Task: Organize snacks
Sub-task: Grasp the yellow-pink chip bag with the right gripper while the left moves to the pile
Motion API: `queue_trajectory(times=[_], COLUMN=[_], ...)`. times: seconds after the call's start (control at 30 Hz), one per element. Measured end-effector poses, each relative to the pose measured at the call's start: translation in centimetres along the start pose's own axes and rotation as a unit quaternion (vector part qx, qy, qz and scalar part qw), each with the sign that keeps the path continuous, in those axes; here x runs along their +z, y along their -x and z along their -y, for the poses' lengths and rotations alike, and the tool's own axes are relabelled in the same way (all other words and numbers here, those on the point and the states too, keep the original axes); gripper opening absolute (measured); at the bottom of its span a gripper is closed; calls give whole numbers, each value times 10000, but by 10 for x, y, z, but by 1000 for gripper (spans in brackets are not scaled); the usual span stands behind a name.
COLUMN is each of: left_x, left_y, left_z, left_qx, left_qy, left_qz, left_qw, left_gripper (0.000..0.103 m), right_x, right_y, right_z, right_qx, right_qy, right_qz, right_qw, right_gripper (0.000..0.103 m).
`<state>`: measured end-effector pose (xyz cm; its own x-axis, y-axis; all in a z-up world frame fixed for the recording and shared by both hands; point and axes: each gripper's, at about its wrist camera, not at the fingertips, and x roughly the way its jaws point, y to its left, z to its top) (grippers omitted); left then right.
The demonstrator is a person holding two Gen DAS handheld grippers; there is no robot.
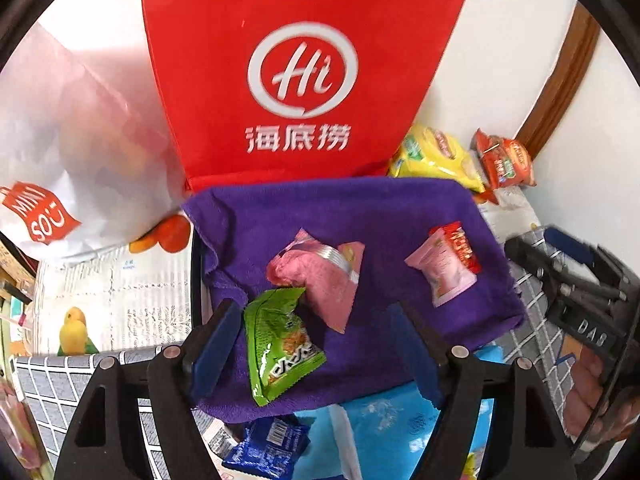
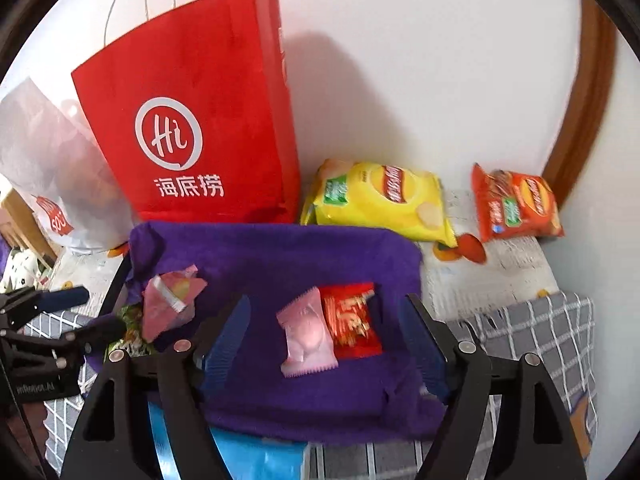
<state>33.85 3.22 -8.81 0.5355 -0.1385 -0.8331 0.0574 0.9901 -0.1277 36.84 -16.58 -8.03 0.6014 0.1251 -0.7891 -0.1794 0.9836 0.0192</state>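
A purple towel (image 1: 400, 208) lines a basket and holds snack packets. In the left wrist view a green packet (image 1: 280, 344) lies against a large pink packet (image 1: 324, 276), and a small pink packet with a red one (image 1: 446, 264) lies to the right. My left gripper (image 1: 316, 352) is open above the green packet, which touches its left finger. In the right wrist view my right gripper (image 2: 328, 344) is open over the small pink packet (image 2: 306, 332) and the red packet (image 2: 352, 322). The large pink packet (image 2: 172, 300) lies left, by the left gripper (image 2: 80, 316).
A red paper bag (image 1: 304, 72) and a white plastic bag (image 1: 76, 152) stand behind the basket. A yellow chip bag (image 2: 384, 200) and an orange chip bag (image 2: 516, 208) lie by the wall. A blue packet (image 1: 268, 448) and a light blue bag (image 1: 384, 428) lie in front.
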Motion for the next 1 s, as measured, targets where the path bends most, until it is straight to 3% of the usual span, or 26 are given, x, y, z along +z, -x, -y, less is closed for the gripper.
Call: queue_trajectory(times=[0.17, 0.3, 0.57, 0.8, 1.0], left_x=[-2, -5, -33, -80, -122], left_y=[22, 42, 78, 96, 100], left_z=[8, 19, 21, 8, -16], left_qx=[-84, 113, -124, 270, 200], left_qy=[-75, -239, -18, 55, 297], left_qz=[235, 436, 630, 525, 266], left_qw=[9997, 9987, 9979, 9982, 9990], left_gripper=[76, 76, 76, 76, 76], right_x=[-15, -32, -78, -115, -146], right_y=[28, 56, 107, 113, 109], right_z=[10, 19, 20, 6, -21], right_qx=[-314, -78, -74, 296, 590], right_qy=[-159, -256, -125, -338, -320], right_qz=[-52, 13, 255, -45, -274], right_qw=[9994, 9996, 9996, 9990, 9974], right_gripper=[77, 77, 77, 76, 71])
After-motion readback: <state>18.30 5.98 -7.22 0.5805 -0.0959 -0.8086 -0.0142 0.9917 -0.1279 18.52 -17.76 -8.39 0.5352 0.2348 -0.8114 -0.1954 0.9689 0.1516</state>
